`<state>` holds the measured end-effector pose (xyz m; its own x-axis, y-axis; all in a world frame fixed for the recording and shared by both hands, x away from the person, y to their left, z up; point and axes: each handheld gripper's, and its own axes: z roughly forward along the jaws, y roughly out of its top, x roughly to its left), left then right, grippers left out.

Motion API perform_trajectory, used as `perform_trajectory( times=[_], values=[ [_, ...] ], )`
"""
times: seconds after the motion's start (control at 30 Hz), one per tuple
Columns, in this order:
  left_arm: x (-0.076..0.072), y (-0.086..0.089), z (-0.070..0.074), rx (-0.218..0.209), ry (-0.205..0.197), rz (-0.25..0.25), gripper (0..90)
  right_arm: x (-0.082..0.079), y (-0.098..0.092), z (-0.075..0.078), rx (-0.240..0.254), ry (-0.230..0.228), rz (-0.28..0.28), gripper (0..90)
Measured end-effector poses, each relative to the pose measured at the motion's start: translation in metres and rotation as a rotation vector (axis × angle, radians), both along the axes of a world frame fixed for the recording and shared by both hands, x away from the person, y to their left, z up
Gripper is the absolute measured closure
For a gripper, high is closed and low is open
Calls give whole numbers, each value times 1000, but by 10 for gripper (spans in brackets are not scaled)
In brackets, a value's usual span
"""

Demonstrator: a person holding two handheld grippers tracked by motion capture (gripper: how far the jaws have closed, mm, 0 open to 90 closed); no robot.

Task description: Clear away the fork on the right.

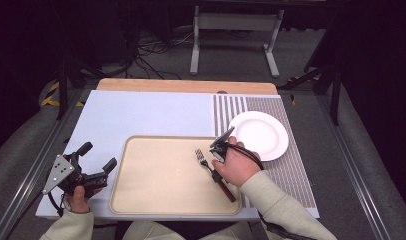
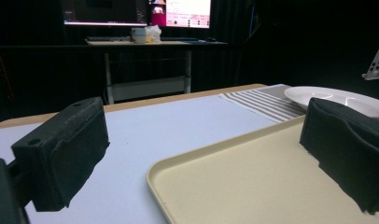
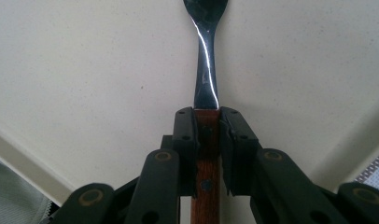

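A fork [image 1: 207, 165] with a wooden handle and metal tines lies on the beige tray [image 1: 156, 175], toward its right side. My right gripper [image 1: 217, 172] is shut on the fork's wooden handle [image 3: 207, 140], the metal neck running away from the jaws over the tray. My left gripper [image 1: 97, 164] rests at the table's front left, just left of the tray, jaws wide apart and empty. In the left gripper view its two black pads [image 2: 66, 149] frame the tray's near corner [image 2: 215, 182].
A white plate [image 1: 258, 134] sits on a striped placemat [image 1: 291, 165] to the right of the tray. The tray lies on a pale blue mat [image 1: 141, 115]. Beyond the table stand a metal frame and cables on the floor.
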<state>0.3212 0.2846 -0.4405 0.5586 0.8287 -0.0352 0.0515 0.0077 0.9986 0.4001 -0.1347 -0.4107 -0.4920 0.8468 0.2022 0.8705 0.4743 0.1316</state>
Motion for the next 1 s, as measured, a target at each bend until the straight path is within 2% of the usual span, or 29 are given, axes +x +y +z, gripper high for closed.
perform_trajectory(
  times=[0.37, 0.73, 0.83, 1.0],
  values=[
    [0, 0, 0, 3, 0, 1, 16, 0, 0, -2, 3, 15, -4, 758],
    [0, 0, 0, 0, 0, 1, 16, 1, -1, 1, 27, -39, 24, 617],
    [0, 0, 0, 2, 1, 1, 16, 1, -1, 2, 51, -63, 31, 518],
    [0, 0, 0, 3, 0, 0, 16, 3, 2, 4, 124, -165, 98, 243]
  ],
)
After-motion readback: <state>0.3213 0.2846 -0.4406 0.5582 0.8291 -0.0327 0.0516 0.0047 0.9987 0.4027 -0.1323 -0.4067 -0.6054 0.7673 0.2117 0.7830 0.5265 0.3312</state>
